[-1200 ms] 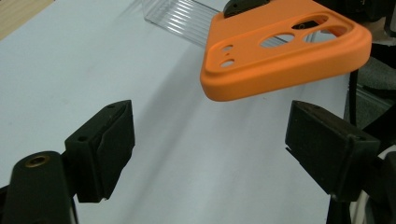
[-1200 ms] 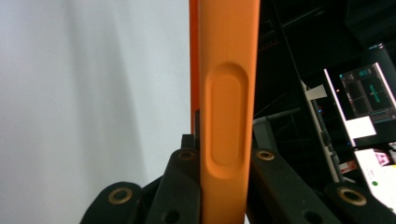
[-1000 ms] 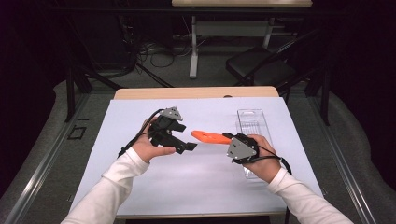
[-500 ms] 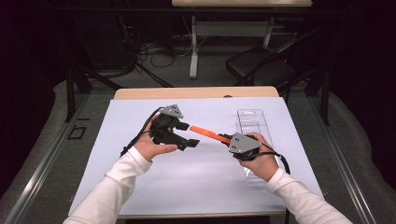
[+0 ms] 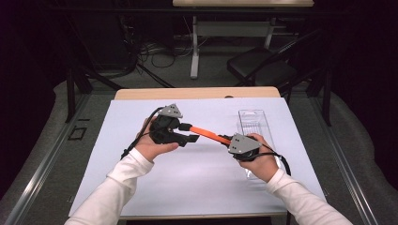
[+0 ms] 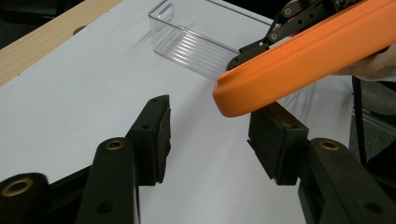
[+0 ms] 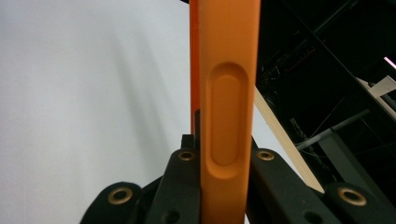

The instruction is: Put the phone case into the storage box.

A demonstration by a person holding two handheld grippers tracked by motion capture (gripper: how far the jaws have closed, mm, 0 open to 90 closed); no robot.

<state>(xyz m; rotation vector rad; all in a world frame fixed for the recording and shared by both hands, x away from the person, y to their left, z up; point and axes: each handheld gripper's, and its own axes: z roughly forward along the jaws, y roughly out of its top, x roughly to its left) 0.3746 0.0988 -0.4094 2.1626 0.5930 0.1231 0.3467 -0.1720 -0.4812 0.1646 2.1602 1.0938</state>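
A long orange tool with a rounded end is held above the white-covered table. My right gripper is shut on one end of it; in the right gripper view the orange tool runs straight up from between the jaws of the right gripper. The free end of the orange tool reaches my left gripper, just over its right pad. The left gripper has just been closing its jaws, with the tool's tip between them and a gap still showing.
A clear plastic bin lies on the table's right side, just behind the right hand, and it is the clear bin beyond the left jaws. The wooden table edge runs along the far side. A chair stands beyond.
The orange tool's free end has swung left to the left gripper's jaws. Those jaws stand narrower than before. Both hands have stayed about where they were.
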